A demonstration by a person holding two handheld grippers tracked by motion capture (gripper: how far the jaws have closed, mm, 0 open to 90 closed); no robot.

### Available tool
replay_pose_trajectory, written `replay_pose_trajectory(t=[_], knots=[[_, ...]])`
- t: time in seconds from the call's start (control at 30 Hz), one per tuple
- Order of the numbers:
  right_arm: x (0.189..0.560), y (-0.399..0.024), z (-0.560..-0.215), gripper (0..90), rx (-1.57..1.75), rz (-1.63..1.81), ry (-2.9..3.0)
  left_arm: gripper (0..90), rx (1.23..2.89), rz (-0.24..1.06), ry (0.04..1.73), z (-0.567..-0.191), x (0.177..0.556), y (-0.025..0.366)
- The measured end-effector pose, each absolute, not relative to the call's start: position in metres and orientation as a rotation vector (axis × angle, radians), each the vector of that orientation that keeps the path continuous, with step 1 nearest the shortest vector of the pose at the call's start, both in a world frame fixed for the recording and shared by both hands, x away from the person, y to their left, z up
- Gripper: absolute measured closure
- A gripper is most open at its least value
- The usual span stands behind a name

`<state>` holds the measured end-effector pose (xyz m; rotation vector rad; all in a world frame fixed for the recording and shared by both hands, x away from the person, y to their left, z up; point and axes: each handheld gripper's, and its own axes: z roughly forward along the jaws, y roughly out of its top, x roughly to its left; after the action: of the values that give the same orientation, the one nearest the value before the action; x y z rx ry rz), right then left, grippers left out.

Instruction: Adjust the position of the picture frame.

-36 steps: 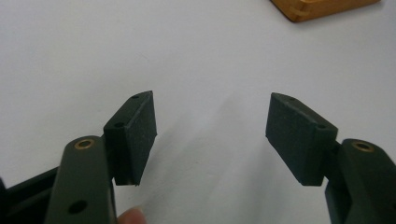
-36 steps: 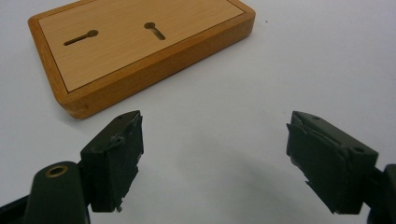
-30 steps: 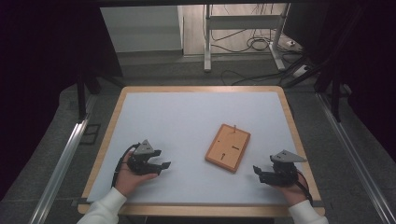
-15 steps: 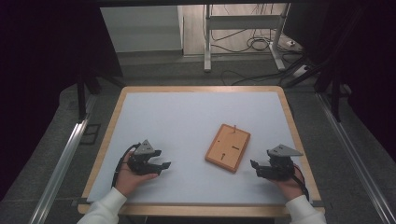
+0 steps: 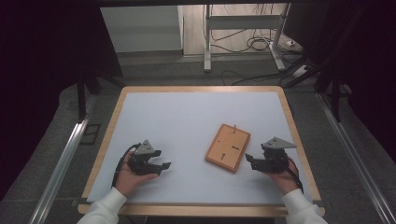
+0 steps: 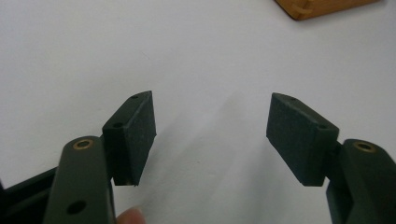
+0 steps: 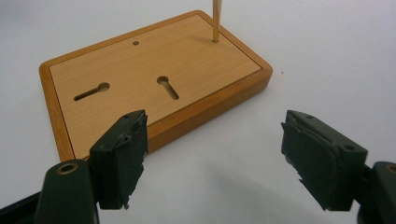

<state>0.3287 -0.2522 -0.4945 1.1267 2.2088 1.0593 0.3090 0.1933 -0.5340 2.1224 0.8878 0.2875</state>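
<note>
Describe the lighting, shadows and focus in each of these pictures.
High view: white tabletop evenly lit, surroundings dark. Left gripper view: soft shadow on the table between the open pads; wooden board corner slightly soft. Right gripper view: wooden board sharp, near pads a little blurred, faint shadow beneath them.
</note>
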Motion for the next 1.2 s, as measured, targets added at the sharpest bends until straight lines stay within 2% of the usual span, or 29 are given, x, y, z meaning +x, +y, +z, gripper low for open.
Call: replay_pose_trajectory(t=[0.83,1.2], knots=[[0.372,-0.220,-0.487,25.1,1.134,1.060,2.213,32.5,2.131,0.286,0.887,-0.535,0.309,0.193],[0.383,-0.217,-0.487,30.3,1.130,1.069,2.210,32.5,2.133,0.285,0.887,-0.535,0.309,0.193]])
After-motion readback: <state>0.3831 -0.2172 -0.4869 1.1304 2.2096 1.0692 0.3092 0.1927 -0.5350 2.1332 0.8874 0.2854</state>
